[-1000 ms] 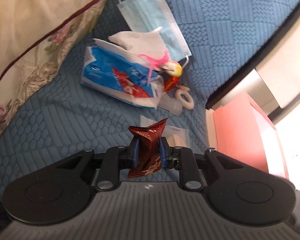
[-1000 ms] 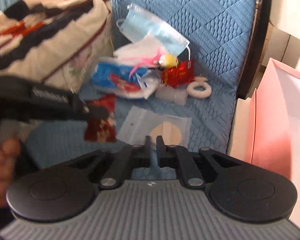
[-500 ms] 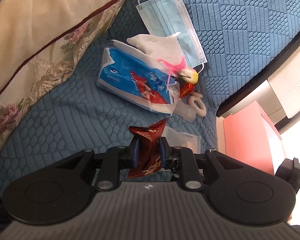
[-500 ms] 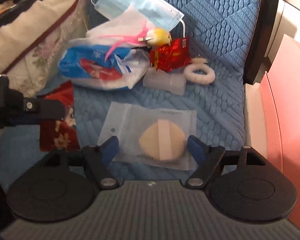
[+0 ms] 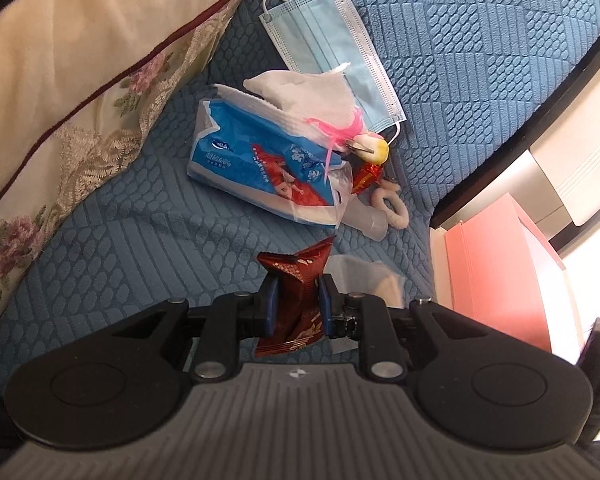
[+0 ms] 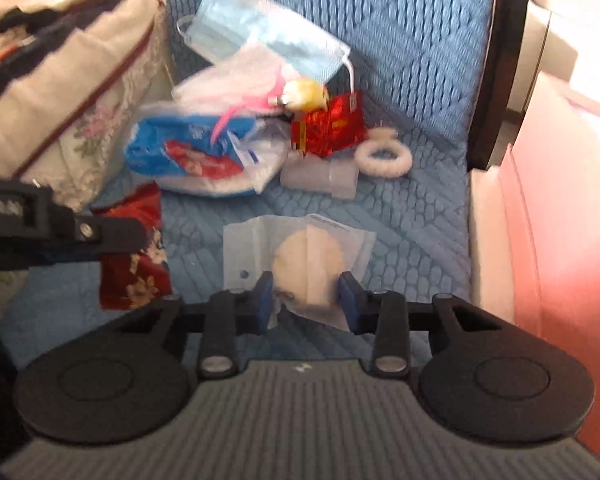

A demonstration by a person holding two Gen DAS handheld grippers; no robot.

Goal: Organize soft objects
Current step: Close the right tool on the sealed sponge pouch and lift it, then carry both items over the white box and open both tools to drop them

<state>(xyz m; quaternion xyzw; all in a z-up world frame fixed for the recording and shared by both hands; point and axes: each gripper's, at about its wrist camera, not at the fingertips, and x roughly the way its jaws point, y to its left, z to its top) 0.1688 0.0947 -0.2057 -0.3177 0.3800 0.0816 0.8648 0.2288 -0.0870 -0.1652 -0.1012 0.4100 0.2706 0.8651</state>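
Right wrist view: my right gripper (image 6: 305, 304) has just been closing on the puff bag (image 6: 300, 258) near the sofa's (image 6: 420, 40) front edge; the slick film may slip free. My left gripper (image 5: 296, 307) is clamped on the red packet (image 5: 296, 304).

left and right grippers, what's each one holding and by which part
The left gripper pinches the dark red snack packet across its middle. The right gripper has just been closing on the clear pouch, gripping its near edge.
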